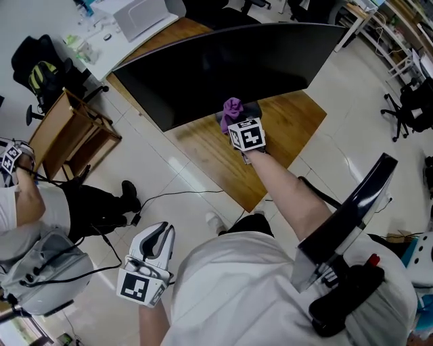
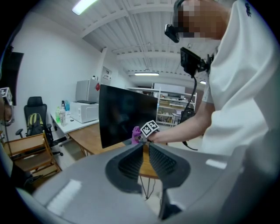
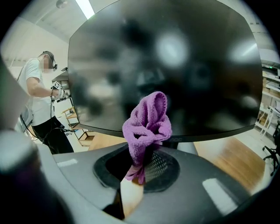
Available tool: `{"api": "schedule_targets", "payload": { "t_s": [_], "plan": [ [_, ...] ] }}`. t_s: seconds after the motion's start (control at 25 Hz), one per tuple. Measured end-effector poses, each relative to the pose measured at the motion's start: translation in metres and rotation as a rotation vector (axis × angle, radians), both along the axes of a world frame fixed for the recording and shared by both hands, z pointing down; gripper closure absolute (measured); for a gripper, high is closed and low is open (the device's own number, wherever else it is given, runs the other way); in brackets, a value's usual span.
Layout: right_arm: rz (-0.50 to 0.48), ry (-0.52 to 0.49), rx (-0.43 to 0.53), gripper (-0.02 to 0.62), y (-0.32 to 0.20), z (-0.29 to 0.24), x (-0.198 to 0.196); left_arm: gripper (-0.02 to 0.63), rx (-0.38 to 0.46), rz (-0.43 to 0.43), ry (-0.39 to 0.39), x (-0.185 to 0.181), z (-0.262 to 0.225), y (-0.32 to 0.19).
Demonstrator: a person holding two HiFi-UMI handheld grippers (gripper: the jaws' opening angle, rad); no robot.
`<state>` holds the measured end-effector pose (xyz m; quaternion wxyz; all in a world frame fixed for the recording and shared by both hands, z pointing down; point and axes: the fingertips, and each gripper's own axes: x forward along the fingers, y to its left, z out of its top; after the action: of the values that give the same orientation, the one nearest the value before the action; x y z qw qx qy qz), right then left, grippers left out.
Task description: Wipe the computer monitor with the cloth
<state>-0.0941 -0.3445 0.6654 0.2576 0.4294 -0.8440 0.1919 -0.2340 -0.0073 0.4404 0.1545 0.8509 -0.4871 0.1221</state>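
Jaws pinch fuzzy purple cloth [image 3: 146, 120] — glossy curved monitor [image 3: 175, 57] behind.

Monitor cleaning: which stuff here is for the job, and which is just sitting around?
For the job: monitor, purple cloth, right gripper holding it.
Just sitting around: microwave, wooden chair, backpack.

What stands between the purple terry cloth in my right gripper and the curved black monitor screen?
Nothing visible. The right gripper is shut on the purple terry cloth, which bunches up just before the lower edge of the curved black monitor screen, with no object between them.
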Motion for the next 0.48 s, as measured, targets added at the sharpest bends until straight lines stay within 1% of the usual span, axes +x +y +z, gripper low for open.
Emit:
{"api": "schedule_targets", "payload": {
  "t_s": [0.24, 0.48],
  "plan": [
    [-0.021, 0.009, -0.02, 0.543, 0.009, 0.005, -0.021, 0.541, -0.005, -0.022, 0.009, -0.015, 0.0, 0.008],
    [-0.081, 0.006, -0.007, 0.543, 0.023, -0.003, -0.055, 0.541, 0.006, -0.041, 0.022, -0.025, -0.001, 0.015]
  ]
}}
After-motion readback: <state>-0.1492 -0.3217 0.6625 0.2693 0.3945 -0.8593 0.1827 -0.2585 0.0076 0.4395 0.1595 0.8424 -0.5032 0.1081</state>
